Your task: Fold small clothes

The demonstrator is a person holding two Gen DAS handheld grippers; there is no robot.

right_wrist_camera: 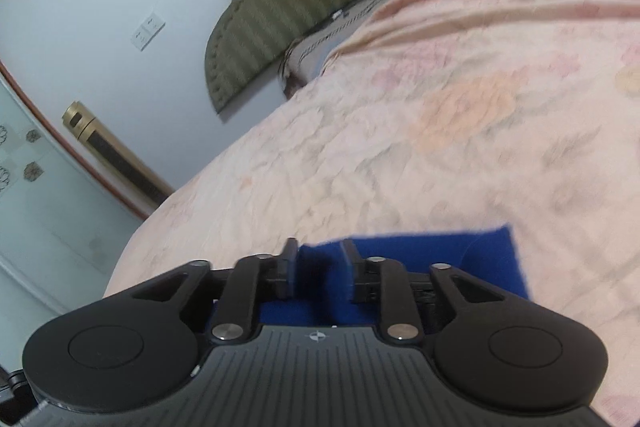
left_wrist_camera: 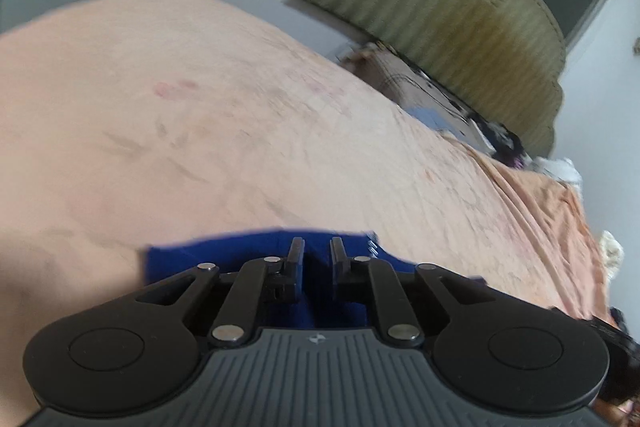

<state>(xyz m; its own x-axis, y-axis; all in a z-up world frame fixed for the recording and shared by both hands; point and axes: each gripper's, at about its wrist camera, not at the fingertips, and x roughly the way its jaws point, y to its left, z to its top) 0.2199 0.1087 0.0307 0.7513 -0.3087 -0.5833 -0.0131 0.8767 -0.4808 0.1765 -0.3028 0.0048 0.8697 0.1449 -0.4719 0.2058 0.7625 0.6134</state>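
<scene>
I keep the left gripper [left_wrist_camera: 317,251] and right gripper [right_wrist_camera: 319,254] low over the blue garment [right_wrist_camera: 432,259] on the bed [left_wrist_camera: 240,115], both slightly parted, cloth lying between each pair of jaws.

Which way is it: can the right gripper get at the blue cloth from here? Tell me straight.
Probably yes. The right gripper sits right over the blue cloth on the bed, with its fingers parted and blue fabric showing between them. Nothing blocks the way.
</scene>
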